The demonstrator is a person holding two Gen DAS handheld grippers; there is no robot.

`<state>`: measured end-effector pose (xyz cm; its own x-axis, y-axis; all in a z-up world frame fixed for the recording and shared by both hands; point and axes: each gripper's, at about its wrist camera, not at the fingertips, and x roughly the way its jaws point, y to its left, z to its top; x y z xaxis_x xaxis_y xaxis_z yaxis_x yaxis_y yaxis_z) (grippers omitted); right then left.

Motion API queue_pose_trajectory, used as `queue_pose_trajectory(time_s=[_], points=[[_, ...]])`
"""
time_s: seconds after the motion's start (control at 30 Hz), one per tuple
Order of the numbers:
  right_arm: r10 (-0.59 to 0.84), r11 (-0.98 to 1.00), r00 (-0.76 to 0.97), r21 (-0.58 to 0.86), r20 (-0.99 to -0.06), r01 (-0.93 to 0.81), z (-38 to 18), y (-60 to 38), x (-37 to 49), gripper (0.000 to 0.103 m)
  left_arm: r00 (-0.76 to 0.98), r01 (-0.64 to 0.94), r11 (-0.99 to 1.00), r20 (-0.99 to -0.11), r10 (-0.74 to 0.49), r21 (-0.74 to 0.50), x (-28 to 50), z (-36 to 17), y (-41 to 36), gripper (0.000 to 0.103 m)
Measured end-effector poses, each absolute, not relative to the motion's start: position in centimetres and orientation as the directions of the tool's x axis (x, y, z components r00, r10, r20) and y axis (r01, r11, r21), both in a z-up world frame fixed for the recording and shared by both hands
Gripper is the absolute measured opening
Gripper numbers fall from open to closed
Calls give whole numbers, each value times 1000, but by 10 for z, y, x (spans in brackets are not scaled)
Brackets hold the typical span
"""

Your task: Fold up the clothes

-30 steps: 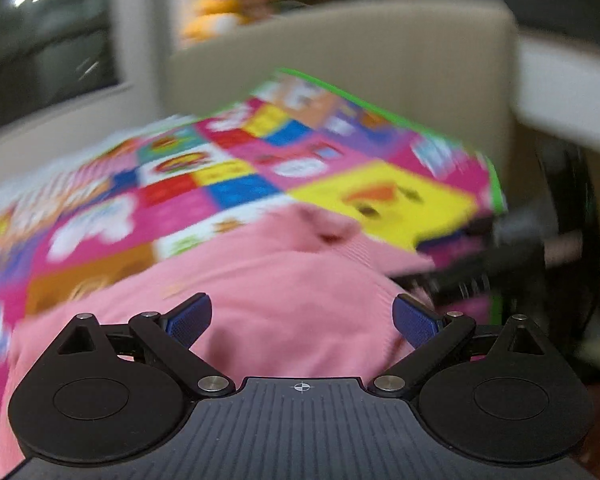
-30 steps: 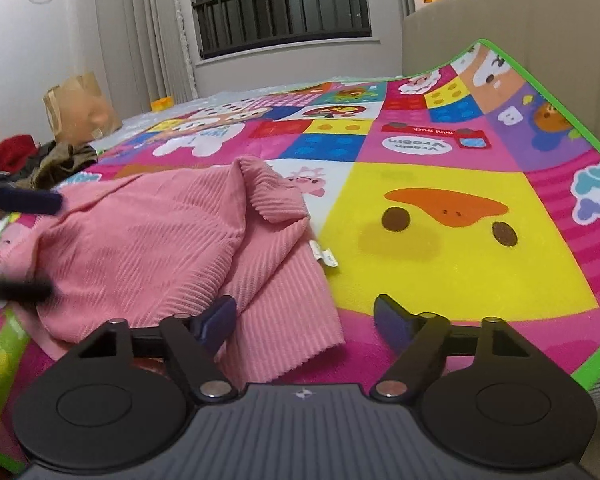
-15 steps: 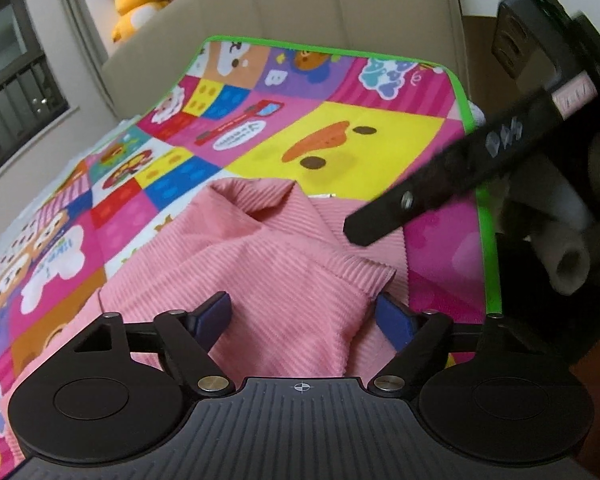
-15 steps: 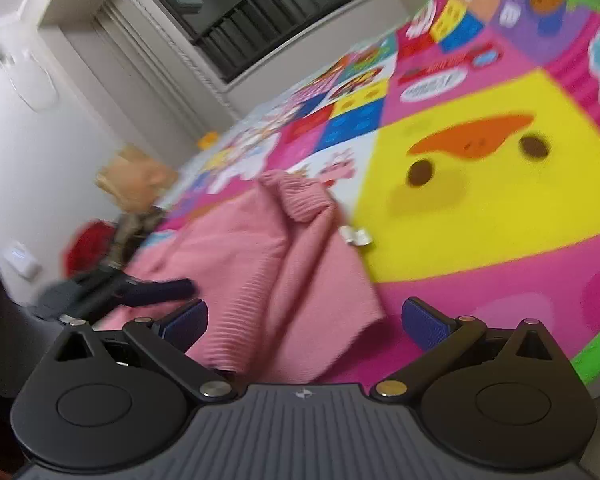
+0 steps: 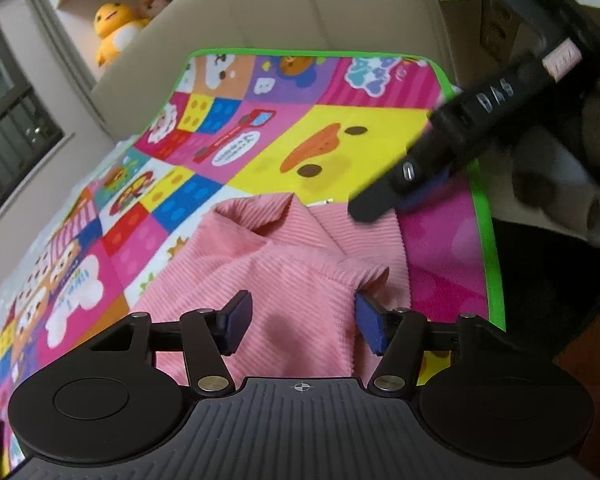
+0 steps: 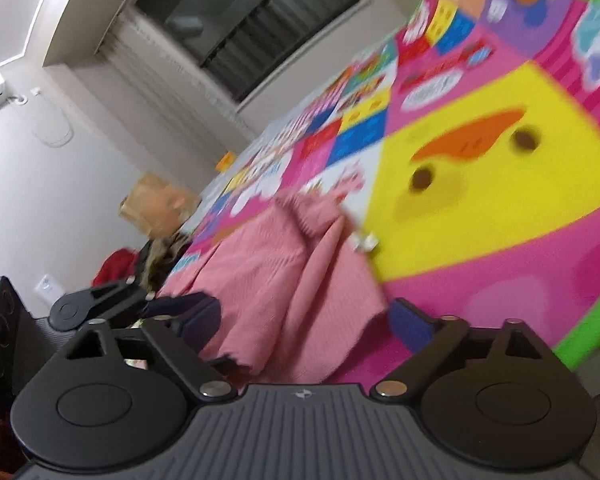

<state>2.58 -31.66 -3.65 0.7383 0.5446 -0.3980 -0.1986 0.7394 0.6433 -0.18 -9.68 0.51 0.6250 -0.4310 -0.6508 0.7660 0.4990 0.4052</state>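
A pink ribbed garment (image 5: 284,280) lies rumpled on a colourful play mat (image 5: 340,144). My left gripper (image 5: 304,322) is open, its blue pads straddling a raised fold of the garment near its edge. My right gripper (image 6: 306,322) is open and tilted, low over the garment's (image 6: 292,280) near corner. The right gripper also shows in the left wrist view (image 5: 420,176), above the garment's far edge. The left gripper shows in the right wrist view (image 6: 172,308) at the garment's left side.
A beige sofa back (image 5: 300,12) stands behind the mat, with a yellow plush toy (image 5: 114,28) on a shelf. The mat's green border (image 5: 488,240) marks its right edge. A brown paper bag (image 6: 156,208) and a red and dark clothes pile (image 6: 120,264) lie far left.
My left gripper has narrowed and come down around a fold of the garment. My right gripper has tilted further and dropped closer to the garment's corner.
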Motion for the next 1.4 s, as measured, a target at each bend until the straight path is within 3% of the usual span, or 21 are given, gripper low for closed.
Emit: queue_pose_trajectory(time_s=[0.07, 0.13, 0.3, 1.03, 1.4], points=[[506, 768, 760, 615, -408, -181, -34, -320, 22, 55, 621, 770, 494, -653, -434, 404, 0, 2, -101, 62], [487, 780, 763, 604, -424, -162, -36, -322, 22, 48, 616, 773, 493, -656, -436, 398, 4, -4, -107, 63], [467, 800, 752, 584, -466, -136, -46, -316, 25, 48, 600, 785, 495, -657, -457, 373, 7, -8, -116, 63], [451, 817, 753, 562, -479, -132, -51, -306, 25, 49, 590, 779, 538, -669, -453, 323, 10, -6, -106, 69], [450, 824, 746, 551, -491, -134, -49, -305, 27, 50, 600, 719, 657, -679, -422, 227, 23, -4, -98, 84]])
